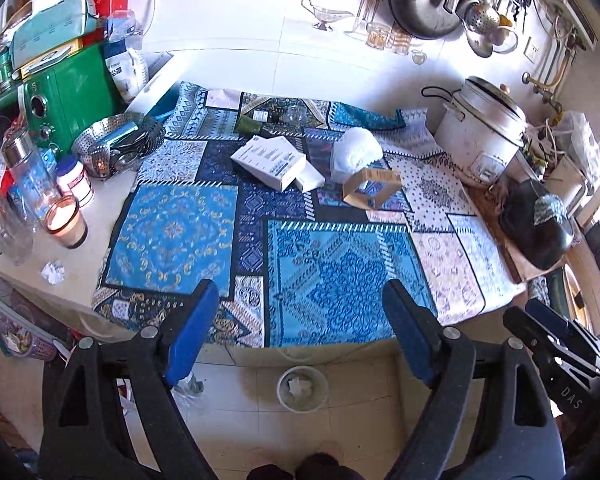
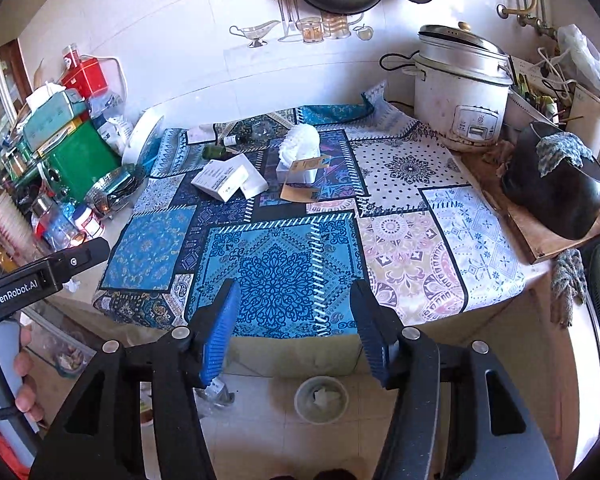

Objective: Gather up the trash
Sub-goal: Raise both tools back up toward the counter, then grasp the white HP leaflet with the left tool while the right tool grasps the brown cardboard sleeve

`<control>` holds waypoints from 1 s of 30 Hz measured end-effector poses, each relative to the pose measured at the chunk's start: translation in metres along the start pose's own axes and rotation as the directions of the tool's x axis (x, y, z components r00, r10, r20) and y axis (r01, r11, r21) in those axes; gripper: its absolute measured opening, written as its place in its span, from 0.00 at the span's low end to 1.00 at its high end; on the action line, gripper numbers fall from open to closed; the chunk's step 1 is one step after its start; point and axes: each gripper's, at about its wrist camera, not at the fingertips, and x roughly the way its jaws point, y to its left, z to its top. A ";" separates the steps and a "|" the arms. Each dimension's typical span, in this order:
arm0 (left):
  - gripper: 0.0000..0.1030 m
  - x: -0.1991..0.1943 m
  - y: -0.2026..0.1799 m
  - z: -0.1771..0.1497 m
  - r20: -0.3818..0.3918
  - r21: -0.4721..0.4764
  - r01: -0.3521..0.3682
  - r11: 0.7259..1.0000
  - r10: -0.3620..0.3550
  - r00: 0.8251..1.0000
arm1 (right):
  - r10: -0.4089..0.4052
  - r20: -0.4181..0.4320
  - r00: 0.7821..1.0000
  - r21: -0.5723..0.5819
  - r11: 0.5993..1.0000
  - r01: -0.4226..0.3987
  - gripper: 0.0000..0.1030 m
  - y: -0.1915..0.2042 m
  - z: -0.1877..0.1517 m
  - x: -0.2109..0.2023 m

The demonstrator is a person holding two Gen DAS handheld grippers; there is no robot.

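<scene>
On the patterned blue cloth (image 1: 320,272) lie a white carton (image 1: 269,160), a cardboard sleeve (image 1: 372,189), a white plastic bag (image 1: 354,152), and a green bottle (image 1: 256,120) at the back. A crumpled paper (image 1: 53,271) lies on the counter's left. A small bin (image 1: 302,388) with paper in it stands on the floor below the counter's edge. My left gripper (image 1: 300,332) is open and empty, above the counter's front edge. My right gripper (image 2: 292,332) is open and empty, likewise; the carton (image 2: 230,178), bag (image 2: 300,152) and bin (image 2: 320,398) show there too.
A rice cooker (image 1: 480,128) stands at the back right, a dark pot (image 1: 540,224) on a board to the right. A green oven (image 1: 66,96), a steel basket (image 1: 112,144), jars and a lit candle (image 1: 66,220) crowd the left.
</scene>
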 end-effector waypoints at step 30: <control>0.88 0.242 0.007 0.185 -0.109 -0.299 -0.282 0.912 0.261 0.959 | 0.133 -0.203 0.970 -0.065 0.987 -0.149 0.63 -0.082 0.147 0.180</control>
